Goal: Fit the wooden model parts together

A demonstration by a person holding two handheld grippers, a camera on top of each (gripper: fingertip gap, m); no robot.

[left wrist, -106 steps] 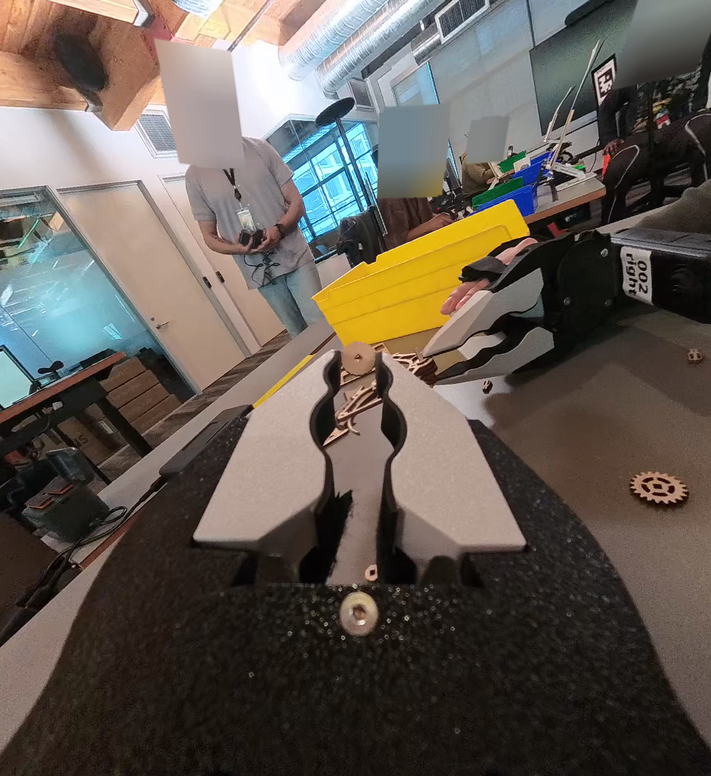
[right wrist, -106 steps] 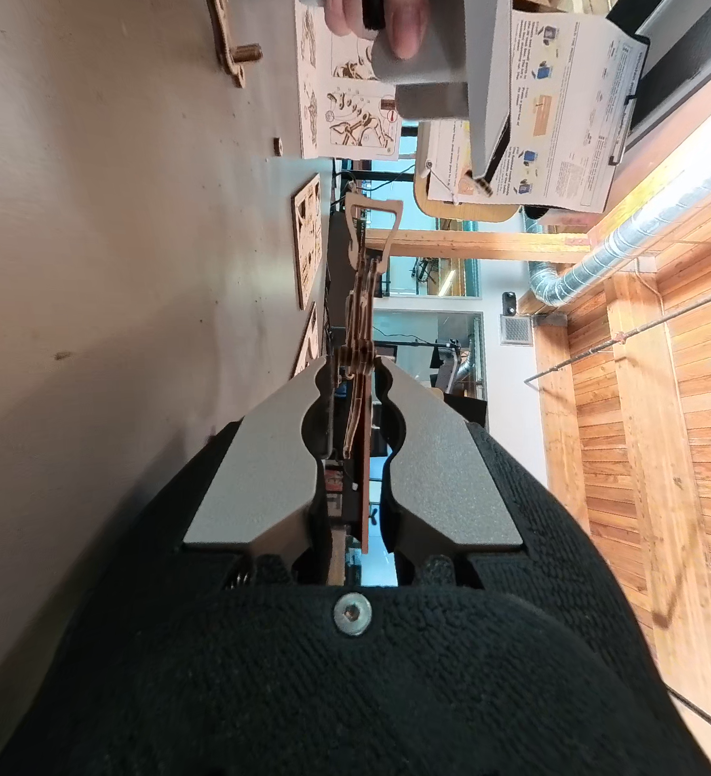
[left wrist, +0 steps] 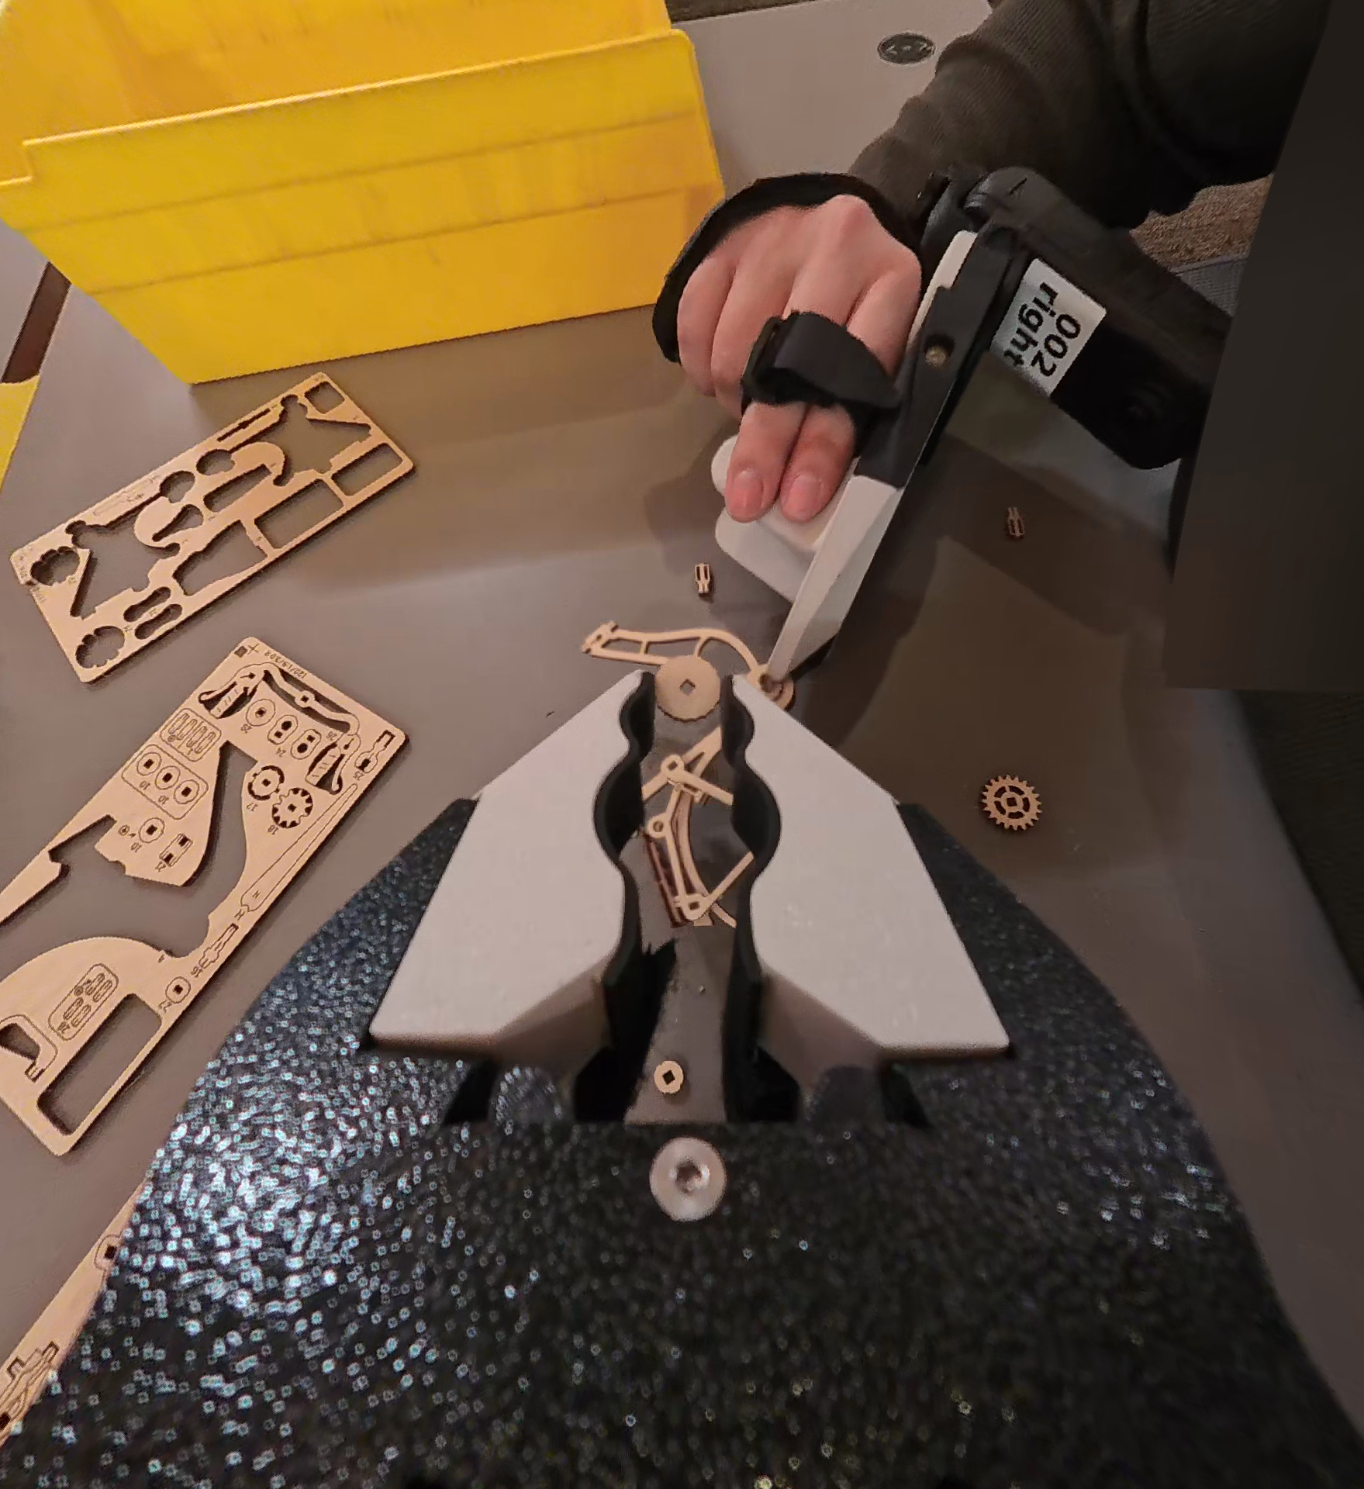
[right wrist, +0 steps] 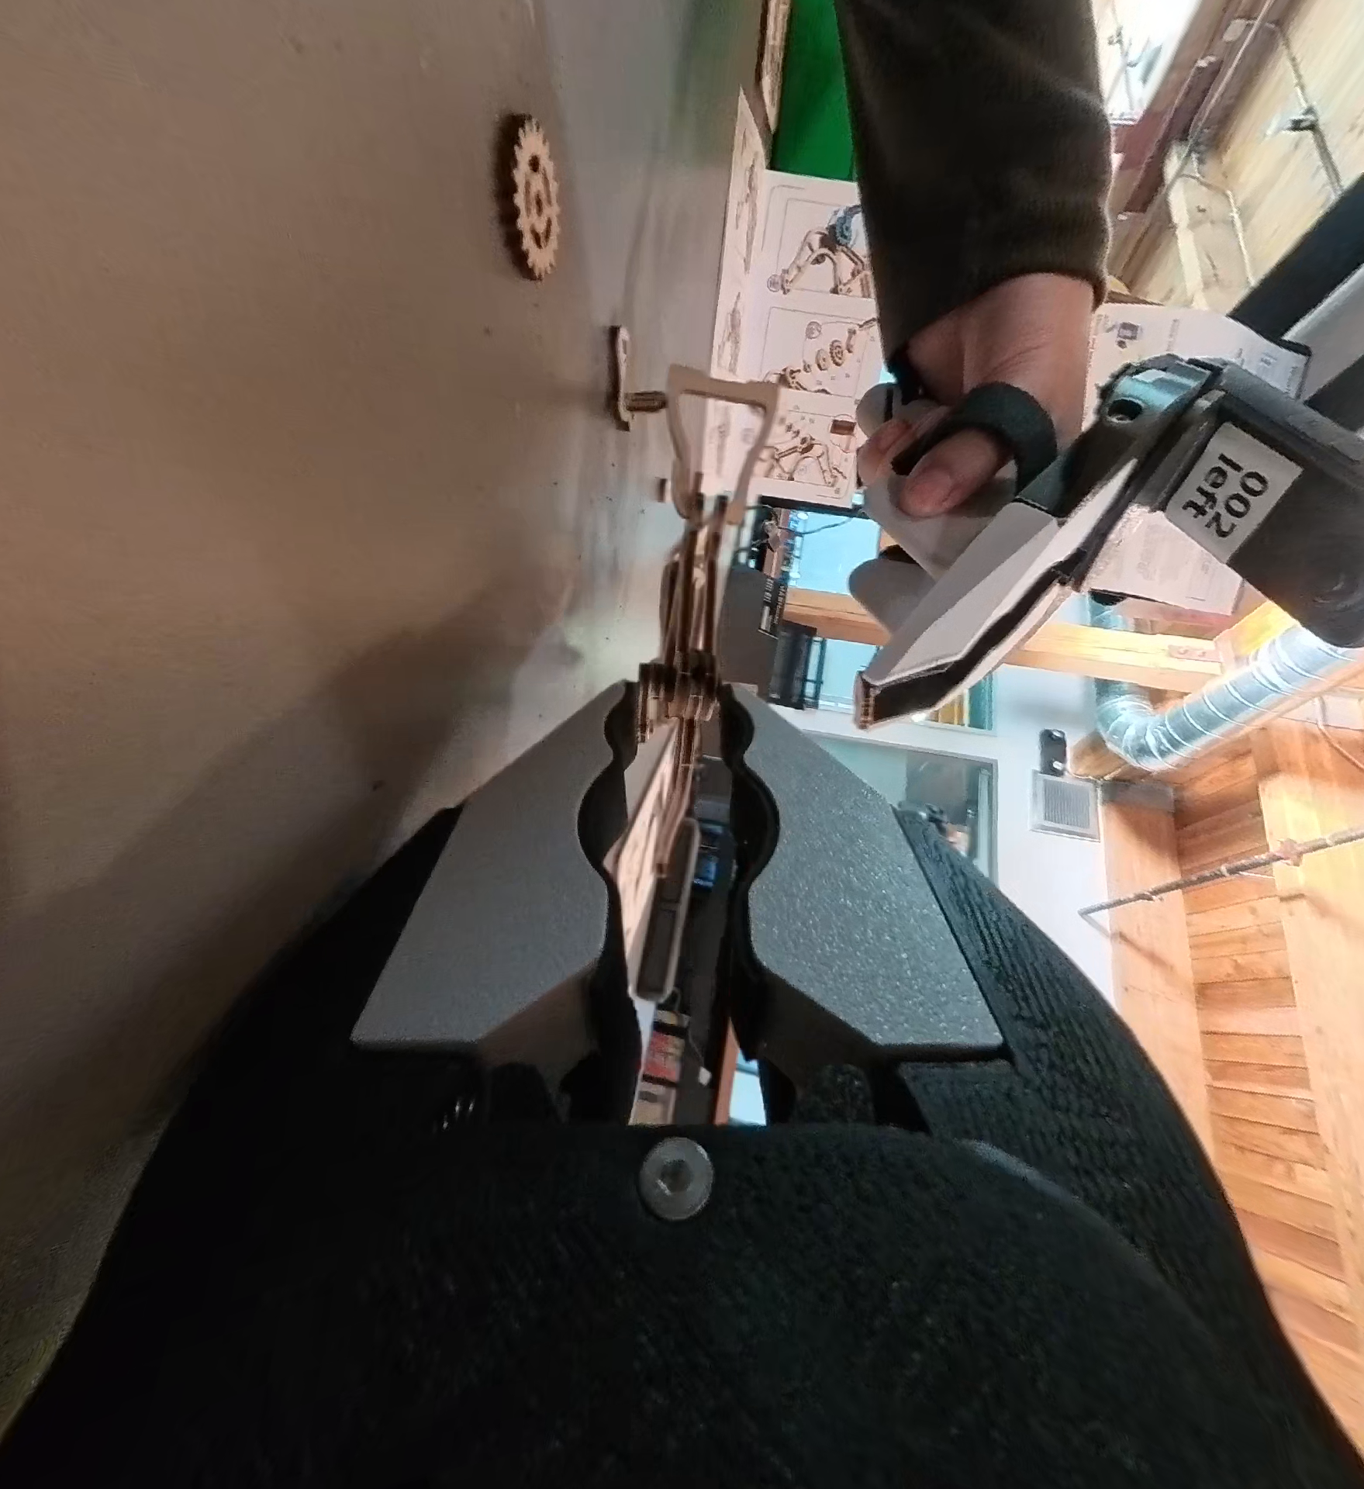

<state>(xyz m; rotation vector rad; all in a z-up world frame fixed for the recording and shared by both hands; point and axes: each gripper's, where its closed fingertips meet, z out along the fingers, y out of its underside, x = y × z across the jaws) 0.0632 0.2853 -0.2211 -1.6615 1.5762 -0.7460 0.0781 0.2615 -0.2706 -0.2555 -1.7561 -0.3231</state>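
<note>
Grey table (left wrist: 453, 612) carries everything, under wood beams and a silver duct seen in the right wrist view. Yellow bin (left wrist: 356, 201) sits at the far left corner. Two punched-out wooden sheets (left wrist: 139, 878) lie along the left edge, nearer than the bin; printed instruction sheets (right wrist: 791, 322) show only in the right wrist view and I cannot place them on the table from there. Wooden model (left wrist: 694, 661), a thin layered frame of curved struts, sits mid-table; whether it rests on the table or is lifted I cannot tell. Right gripper (right wrist: 678, 709) is clamped on its stacked layers at the hub end, the rest of the frame reaching forward from the fingers. Left gripper (left wrist: 688, 694) pinches a small round disc (left wrist: 686, 689) with a square hole, edge-on at the very fingertips, right over the model. Loose gear (left wrist: 1010, 802) lies toward the right edge; small peg pieces (left wrist: 702, 578) lie just beyond the model. Judgement: disc is about to be seated on the model. Risks: grip on the disc is shallow, so any side load could flip it out; the square hole must line up with its mate or pressing could jam; the struts look fragile, so hard pushing against one clamp point could bend or split them; fingertips of the two tools are very close and could collide.
</note>
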